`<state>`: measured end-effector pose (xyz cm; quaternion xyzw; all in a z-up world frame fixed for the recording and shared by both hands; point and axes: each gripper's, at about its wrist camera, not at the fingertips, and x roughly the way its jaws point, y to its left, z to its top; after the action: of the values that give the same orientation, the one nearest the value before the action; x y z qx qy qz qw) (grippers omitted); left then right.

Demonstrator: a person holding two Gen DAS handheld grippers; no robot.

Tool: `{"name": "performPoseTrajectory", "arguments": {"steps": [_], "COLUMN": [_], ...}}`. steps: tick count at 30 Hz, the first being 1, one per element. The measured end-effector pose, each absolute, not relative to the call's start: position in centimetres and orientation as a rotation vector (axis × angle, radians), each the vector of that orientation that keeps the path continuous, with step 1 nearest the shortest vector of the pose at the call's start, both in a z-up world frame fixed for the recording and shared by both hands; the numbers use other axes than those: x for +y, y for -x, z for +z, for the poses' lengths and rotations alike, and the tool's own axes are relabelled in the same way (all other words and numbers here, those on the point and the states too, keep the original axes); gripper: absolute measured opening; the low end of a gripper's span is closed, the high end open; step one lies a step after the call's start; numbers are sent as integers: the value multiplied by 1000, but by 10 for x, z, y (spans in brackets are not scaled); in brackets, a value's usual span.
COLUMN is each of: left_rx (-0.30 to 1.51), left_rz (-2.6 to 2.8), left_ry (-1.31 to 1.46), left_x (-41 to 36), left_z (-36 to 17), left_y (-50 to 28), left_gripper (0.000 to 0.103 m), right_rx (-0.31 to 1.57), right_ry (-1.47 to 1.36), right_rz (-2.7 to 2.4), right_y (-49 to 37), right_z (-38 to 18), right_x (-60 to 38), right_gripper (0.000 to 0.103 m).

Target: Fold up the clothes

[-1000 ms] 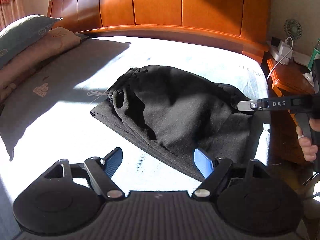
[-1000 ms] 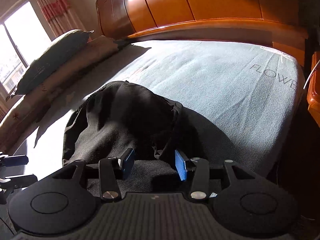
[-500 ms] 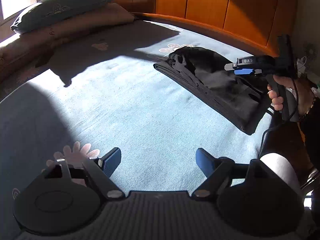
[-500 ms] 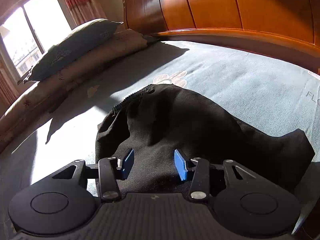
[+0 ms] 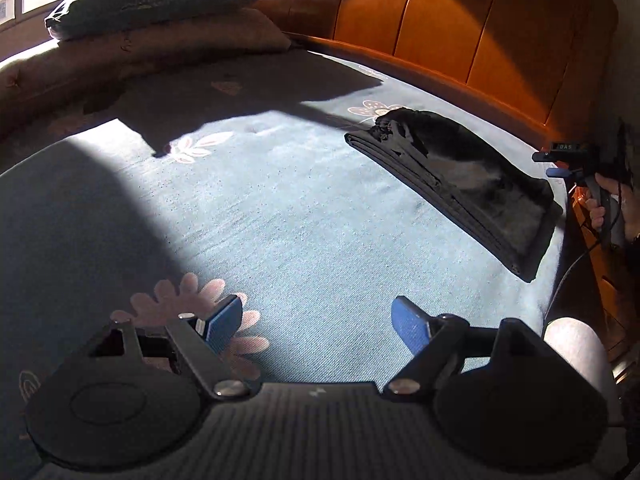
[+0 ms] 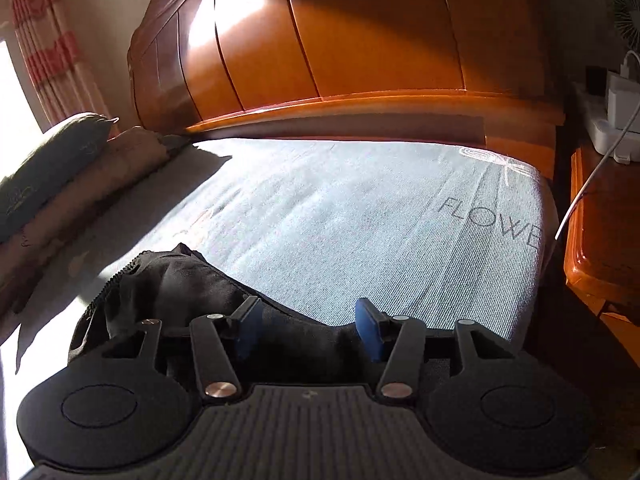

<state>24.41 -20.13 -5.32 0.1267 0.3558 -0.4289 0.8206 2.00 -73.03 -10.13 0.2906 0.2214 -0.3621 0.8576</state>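
Black garment [image 5: 460, 168] folded into a flat, layered bundle on the blue bed cover [image 5: 300, 220], far right part of the bed in the left wrist view, close to the right edge of the mattress. Waistband end bunched at the far end, stacked edges along its left side.

Left gripper [image 5: 316, 320] over bare cover, well apart from the garment; blue fingers [image 5: 224, 322] spread wide, nothing between. Pink flower print under the left finger.

Right gripper [image 6: 308, 326] at the near edge of the garment [image 6: 180, 288]; jaws just been opening, now about half apart, dark cloth lying below and between the blue fingers [image 6: 368, 328] but pads not pressing on it. Seen from the left wrist view, right gripper [image 5: 554, 164] sits just beside the garment's right end, held by a hand [image 5: 616, 208].

Two stacked pillows [image 5: 160, 20] far left. Orange wooden headboard [image 6: 340, 40] across the far side. Word "FLOWE" printed on the cover near the right edge. Orange nightstand [image 6: 600, 240] right of the bed, white charger and cable [image 6: 616, 120] on it. Striped curtain [image 6: 44, 52] far left.
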Motion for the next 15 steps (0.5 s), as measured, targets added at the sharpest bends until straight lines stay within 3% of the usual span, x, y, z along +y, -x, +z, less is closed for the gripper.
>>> {"name": "performPoseTrajectory", "arguments": {"steps": [4,7,10,15], "left_rx": [728,693,668,901], "left_rz": [-968,-1006,-985,-998], "left_ry": [-303,-322,-338,-285], "left_x": [-199,-197,-198,-210], "left_z": [-53,-59,-65,-62], "left_y": [-282,-304,-309,-319], "left_gripper": [82,82,82,82], "right_rx": [648,552,571,755], "right_ry": [-571,-432,-337,-293], "right_rz": [-995,-973,-818,-582], "right_y": [-48,-81,-145,-251], "right_z": [-119,-86,-68,-88], "right_x": [-744,-711,-682,-644], "right_gripper": [56,56,56,54]}}
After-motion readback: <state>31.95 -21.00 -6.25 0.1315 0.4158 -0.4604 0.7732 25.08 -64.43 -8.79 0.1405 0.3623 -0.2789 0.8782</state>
